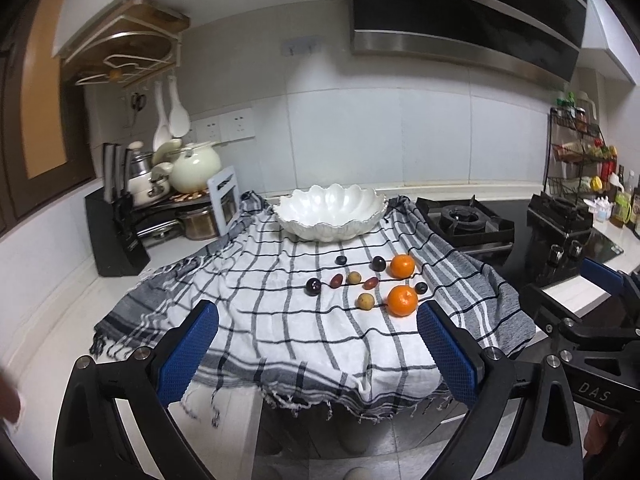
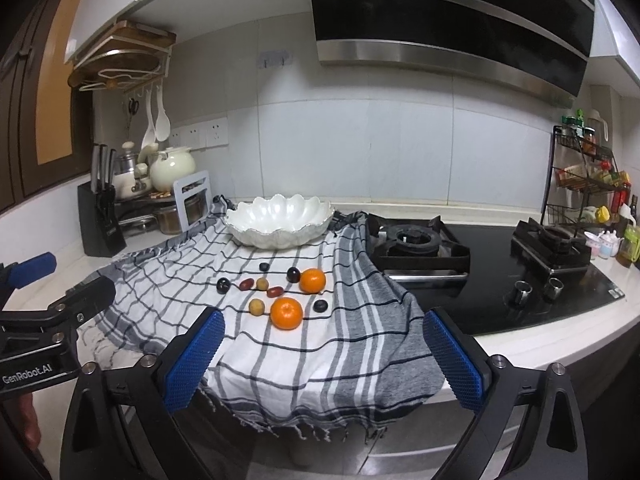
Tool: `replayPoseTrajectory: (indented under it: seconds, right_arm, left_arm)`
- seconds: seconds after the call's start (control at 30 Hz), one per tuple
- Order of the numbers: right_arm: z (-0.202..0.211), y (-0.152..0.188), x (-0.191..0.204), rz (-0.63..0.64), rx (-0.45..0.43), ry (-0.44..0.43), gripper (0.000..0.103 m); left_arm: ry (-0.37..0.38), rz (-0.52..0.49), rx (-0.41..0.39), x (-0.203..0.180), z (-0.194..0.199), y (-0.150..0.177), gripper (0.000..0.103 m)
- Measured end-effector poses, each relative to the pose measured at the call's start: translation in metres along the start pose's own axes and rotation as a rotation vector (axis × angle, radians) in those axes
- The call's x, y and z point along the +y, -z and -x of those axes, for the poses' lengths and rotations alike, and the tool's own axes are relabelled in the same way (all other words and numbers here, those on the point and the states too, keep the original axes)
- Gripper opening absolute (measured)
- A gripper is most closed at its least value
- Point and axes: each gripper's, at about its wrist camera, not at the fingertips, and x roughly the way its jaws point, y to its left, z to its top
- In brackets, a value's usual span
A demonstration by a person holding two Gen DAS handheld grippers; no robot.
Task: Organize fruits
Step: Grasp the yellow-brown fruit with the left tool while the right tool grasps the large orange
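Listing what we see: left gripper [image 1: 318,322] and right gripper [image 2: 324,332], both spread wide, grasping nothing. Two oranges [image 2: 286,313], dark plums [image 2: 293,275] and small brown fruits [image 2: 256,306] lie on our checked cloth [image 2: 280,360], near the white bowl [image 2: 279,220].

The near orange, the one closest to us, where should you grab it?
Grip the near orange across its round middle, coming from the front, over the cloth's near edge. The right hand-held gripper is open wide enough. The tan fruit sits close on its left, so slide that finger in carefully.
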Motion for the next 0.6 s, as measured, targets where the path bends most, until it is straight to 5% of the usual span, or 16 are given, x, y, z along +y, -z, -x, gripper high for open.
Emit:
replayPoseTrajectory:
  seconds: [0.6]
  right_arm:
    - [-0.120, -0.002, 0.026, 0.018, 0.170, -0.068, 0.076]
  left_arm:
    - [0.212, -0.223, 0.143, 0.002, -0.130, -0.005, 0.076]
